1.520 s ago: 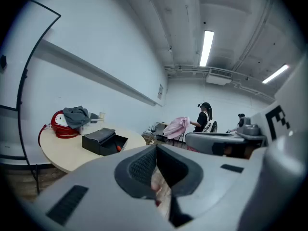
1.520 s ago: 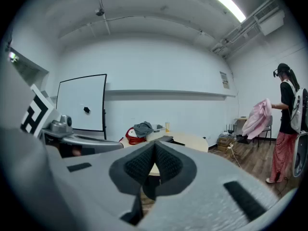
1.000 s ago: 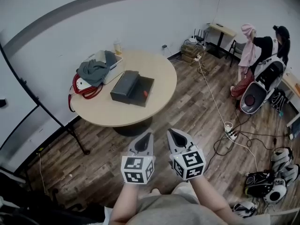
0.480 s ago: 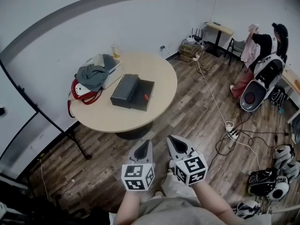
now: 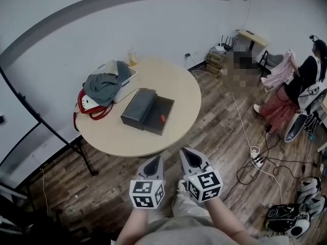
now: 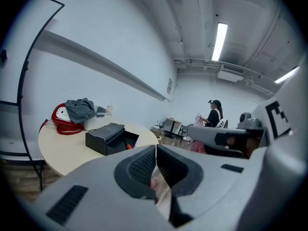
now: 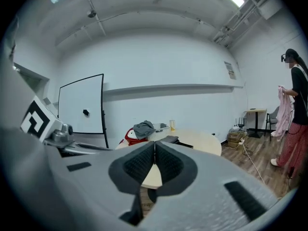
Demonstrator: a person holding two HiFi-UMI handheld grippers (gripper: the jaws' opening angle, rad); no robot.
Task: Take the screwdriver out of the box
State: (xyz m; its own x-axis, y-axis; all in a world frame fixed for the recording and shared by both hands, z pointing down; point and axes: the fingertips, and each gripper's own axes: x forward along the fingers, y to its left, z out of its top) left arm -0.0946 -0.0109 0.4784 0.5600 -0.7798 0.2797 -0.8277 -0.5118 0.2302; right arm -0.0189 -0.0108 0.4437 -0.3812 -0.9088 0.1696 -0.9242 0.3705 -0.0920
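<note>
Round counter (image 5: 127, 137) carries an open black box (image 5: 139, 105), the red-handled screwdriver (image 5: 162, 118) lying in its flat half, too small to read its heading, while left claw (image 5: 155, 161) and right claw (image 5: 190, 154), both pinched closed and empty, hover well short.

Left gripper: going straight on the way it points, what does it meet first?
Likely the round table's near rim, just right of the black box; depth is unclear, so the left gripper might pass it.
</note>
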